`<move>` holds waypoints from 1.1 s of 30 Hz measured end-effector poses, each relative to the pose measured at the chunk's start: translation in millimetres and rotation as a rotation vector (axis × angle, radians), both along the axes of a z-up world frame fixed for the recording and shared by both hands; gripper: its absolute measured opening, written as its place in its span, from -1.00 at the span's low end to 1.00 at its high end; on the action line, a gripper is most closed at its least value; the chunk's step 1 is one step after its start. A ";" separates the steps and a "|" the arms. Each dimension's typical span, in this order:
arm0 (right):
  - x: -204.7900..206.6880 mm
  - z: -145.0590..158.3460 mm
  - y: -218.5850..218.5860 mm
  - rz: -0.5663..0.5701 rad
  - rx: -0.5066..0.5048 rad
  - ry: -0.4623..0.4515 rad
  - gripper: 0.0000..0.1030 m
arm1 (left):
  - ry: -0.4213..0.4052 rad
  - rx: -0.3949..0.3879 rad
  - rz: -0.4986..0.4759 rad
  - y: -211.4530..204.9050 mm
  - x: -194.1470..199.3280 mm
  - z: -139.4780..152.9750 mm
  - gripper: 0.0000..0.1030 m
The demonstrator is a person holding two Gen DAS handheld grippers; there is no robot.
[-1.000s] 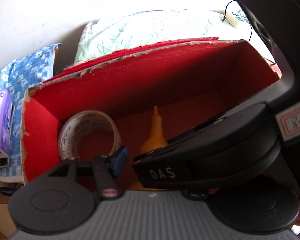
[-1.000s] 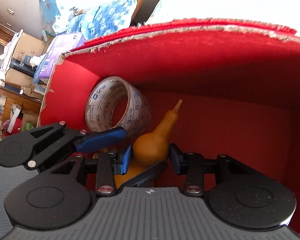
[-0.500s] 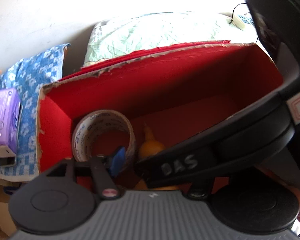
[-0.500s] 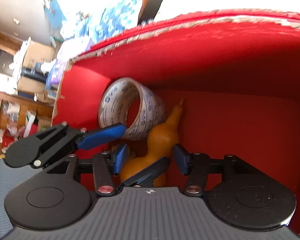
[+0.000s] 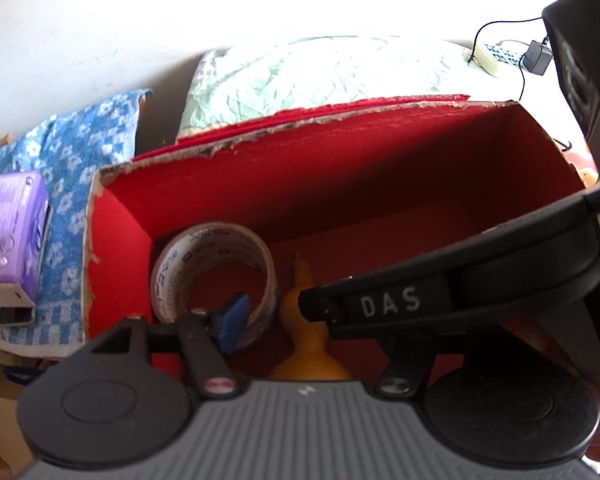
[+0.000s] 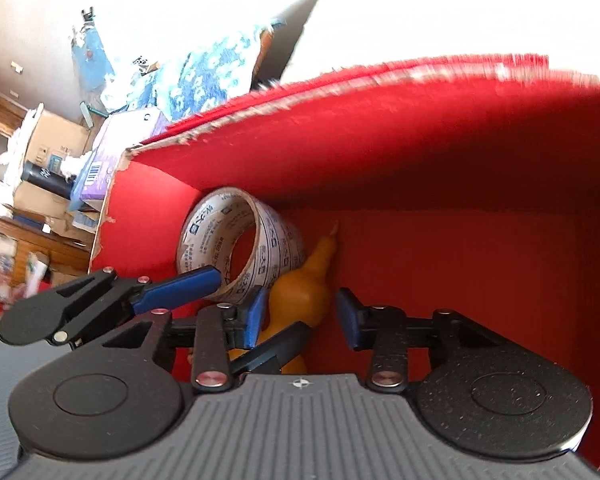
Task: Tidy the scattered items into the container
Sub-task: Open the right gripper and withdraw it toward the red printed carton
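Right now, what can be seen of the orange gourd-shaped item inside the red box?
The orange gourd-shaped item looks smooth and glossy, with a bulbous body, narrower neck and thin pointed stem. It leans toward the far wall on the red cardboard box floor, against the printed tape roll. The right gripper is open around it.

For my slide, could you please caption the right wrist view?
Open right gripper beside the orange gourd and tape roll in the red box.
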State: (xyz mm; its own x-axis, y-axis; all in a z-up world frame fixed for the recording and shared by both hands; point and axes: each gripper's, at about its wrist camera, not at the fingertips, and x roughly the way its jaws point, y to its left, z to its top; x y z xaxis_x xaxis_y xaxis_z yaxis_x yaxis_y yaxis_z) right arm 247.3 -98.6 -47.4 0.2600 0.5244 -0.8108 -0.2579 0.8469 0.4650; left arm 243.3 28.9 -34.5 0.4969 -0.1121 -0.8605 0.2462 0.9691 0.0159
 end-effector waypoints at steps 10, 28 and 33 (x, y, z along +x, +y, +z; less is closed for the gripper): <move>-35.7 36.3 -4.0 -0.118 -0.120 -0.242 0.04 | -0.021 -0.002 0.000 0.5 -5.5 3.5 0.32; -118.2 80.5 -35.0 -0.252 -0.070 -0.435 0.26 | -0.210 -0.156 0.029 22.4 -75.8 65.2 0.46; -142.3 82.6 -41.9 -0.231 -0.064 -0.455 0.26 | -0.182 -0.220 -0.059 22.4 -128.3 72.3 0.46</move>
State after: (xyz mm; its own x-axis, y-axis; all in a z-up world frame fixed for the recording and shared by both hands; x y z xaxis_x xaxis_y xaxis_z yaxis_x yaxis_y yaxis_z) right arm 105.0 -140.6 35.2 0.6973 0.3642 -0.6174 -0.2244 0.9289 0.2946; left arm 115.0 51.3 37.8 0.6279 -0.3191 -0.7099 0.3146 0.9383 -0.1435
